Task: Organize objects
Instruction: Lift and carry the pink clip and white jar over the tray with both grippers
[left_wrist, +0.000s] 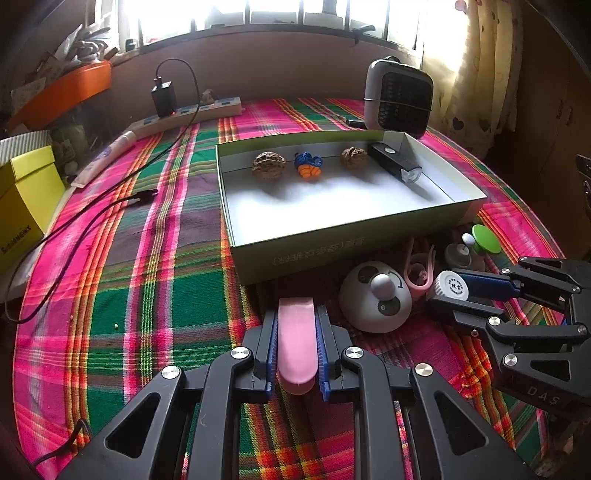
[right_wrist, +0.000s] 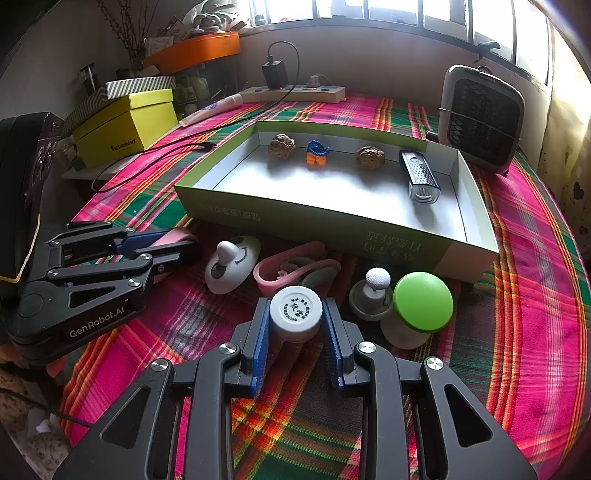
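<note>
the left tongs (left_wrist: 297, 350) are clamped on a pink oblong piece (left_wrist: 296, 343), and the right tongs (right_wrist: 295, 325) are clamped on a small white-capped bottle (right_wrist: 295, 314). both sit low over the plaid-covered table (left_wrist: 129, 295), just near of the open green box (left_wrist: 332, 254).

the step in hand looks like carrying each piece into the box. to do it well, lift clear of the near wall before going far, and set down in the bare near half of the floor, away from the two walnuts (left_wrist: 269, 166), the blue-and-orange crochet toy (left_wrist: 308, 166) and the black bike light (left_wrist: 397, 166) lined along the far side. take one hand at a time so the tongs do not cross.

the pink piece's long axis runs near-to-far, along the fingers, its rounded end toward the box. the bottle lies tilted, cap toward the camera.
</note>
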